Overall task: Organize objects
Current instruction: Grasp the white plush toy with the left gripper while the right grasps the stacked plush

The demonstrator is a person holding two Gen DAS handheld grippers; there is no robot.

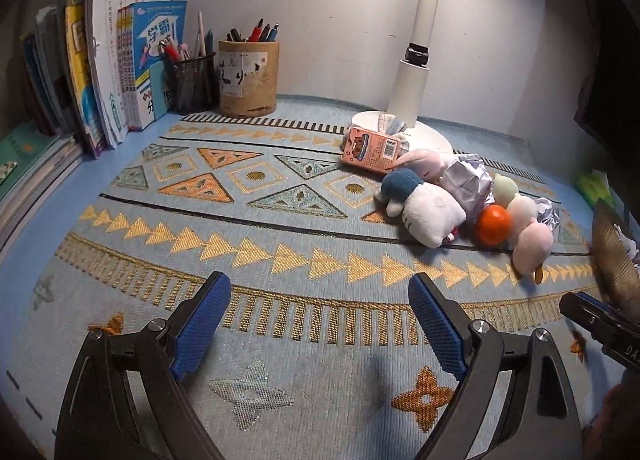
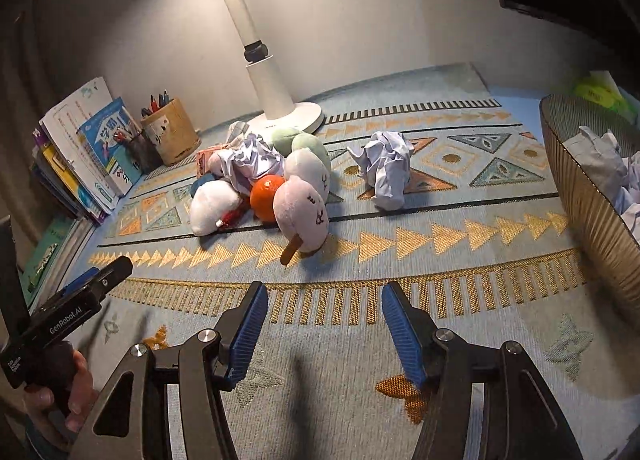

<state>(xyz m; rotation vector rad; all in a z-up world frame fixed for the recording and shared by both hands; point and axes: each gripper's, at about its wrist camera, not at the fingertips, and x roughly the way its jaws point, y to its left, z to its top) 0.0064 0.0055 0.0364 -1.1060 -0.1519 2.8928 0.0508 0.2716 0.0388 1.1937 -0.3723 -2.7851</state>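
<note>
Both hand-held grippers, left (image 1: 320, 316) and right (image 2: 324, 324), stand apart, empty. The crumpled paper (image 2: 386, 168) looks light and crushable; pinch its middle gently.

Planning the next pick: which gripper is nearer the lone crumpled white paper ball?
Right. The right gripper faces the crumpled white paper ball across open mat; the left gripper sits farther left.

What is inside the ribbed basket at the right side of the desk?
Crumpled white paper balls lie inside the basket. Its wall and the picture edge hide the bottom, so anything underneath cannot be seen.
</note>
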